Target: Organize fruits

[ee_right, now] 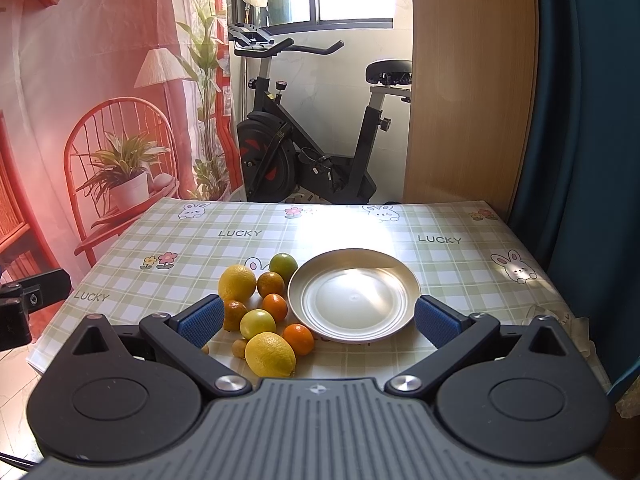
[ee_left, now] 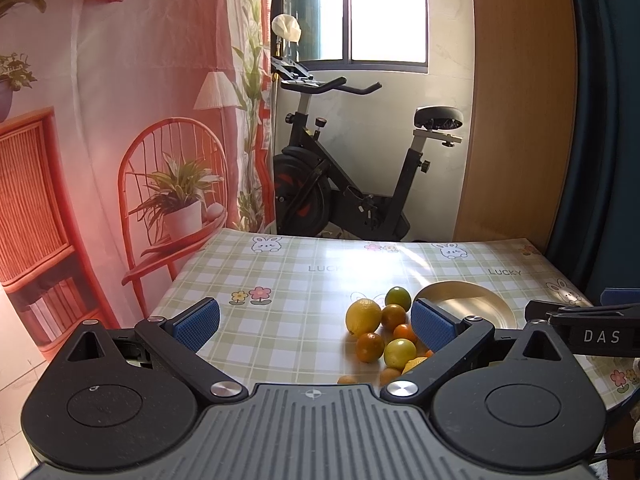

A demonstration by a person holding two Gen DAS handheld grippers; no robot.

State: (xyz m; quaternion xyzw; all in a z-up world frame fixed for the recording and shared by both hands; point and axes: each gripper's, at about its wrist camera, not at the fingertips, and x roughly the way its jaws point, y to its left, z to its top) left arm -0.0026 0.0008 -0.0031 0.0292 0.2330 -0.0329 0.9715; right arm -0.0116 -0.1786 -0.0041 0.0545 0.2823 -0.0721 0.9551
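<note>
- Checked tablecloth (ee_right: 460, 280) is covering the table; a printed backdrop (ee_right: 80, 100) is hanging at left, and an exercise bike (ee_right: 304, 140) is standing by the window behind.
- Plate (ee_right: 353, 295) is sitting empty, centre-right on the cloth. Sun is glaring off it. Judged purpose: drop target for the fruit.
- Fruit is lying in a loose cluster on the cloth, just left of the plate and outside it. Nothing is sorted yet, so the task looks to be at its start.
- Cluster contents, right wrist view: near lemon (ee_right: 270, 354), far lemon (ee_right: 237, 282), lime (ee_right: 283, 265), yellow-green fruit (ee_right: 257, 324), several oranges, e.g. one (ee_right: 298, 338) nearest the plate rim. Two small pieces at the near edge are too small to identify.
- Right gripper (ee_right: 319, 320): jaws are spread wide, nothing between the pads. It is hovering above the near table edge, framing both cluster and plate; prob. staged for a first pick.
- Left gripper (ee_left: 316, 324): jaws are also spread wide and empty. It is sitting further left, w/ the cluster in front of its right pad (ee_left: 434, 326) and the plate (ee_left: 464, 300) partly hidden behind that pad.
- Judgement: round fruit is touching its neighbours, so lifting one may set others rolling. Outer pieces look the safest first picks.
</note>
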